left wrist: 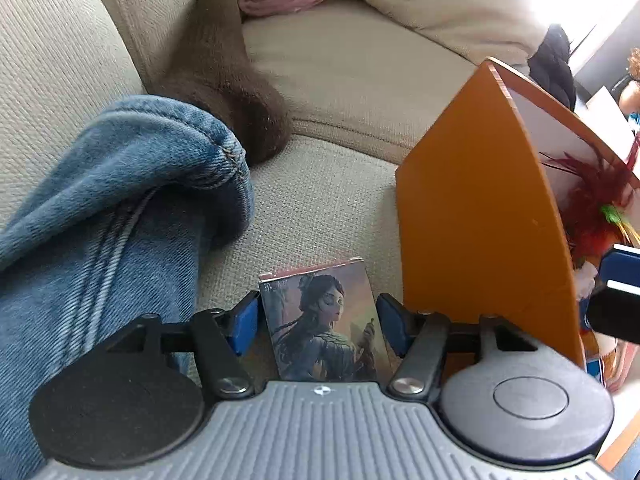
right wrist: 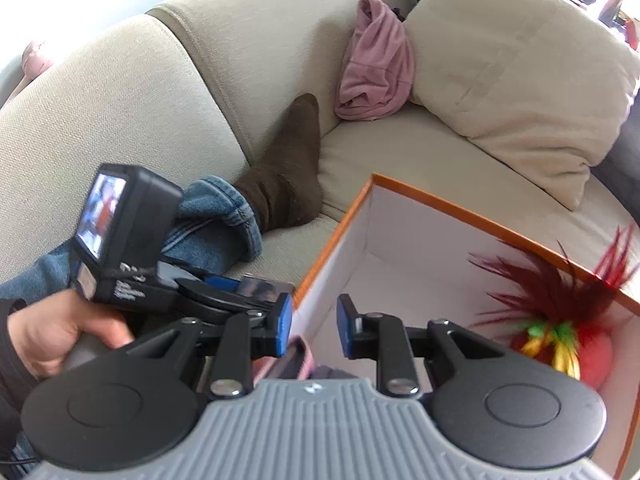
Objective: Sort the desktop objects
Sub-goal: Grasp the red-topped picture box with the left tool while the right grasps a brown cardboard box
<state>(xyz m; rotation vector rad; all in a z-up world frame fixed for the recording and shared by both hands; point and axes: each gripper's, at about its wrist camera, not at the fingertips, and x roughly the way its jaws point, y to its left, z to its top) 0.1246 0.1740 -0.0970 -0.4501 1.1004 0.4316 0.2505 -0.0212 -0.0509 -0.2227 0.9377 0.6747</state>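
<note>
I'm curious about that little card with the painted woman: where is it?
In the left wrist view, the card sits between the left tongs, low centre, above the sofa, just left of the orange box.

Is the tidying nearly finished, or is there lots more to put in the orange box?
Partly done: a red feathery toy already lies inside the orange box. In hand: the left gripper has a picture card box between its fingers, just outside the box wall. The right gripper is open and empty above the box. That card box still needs to go in.
</note>
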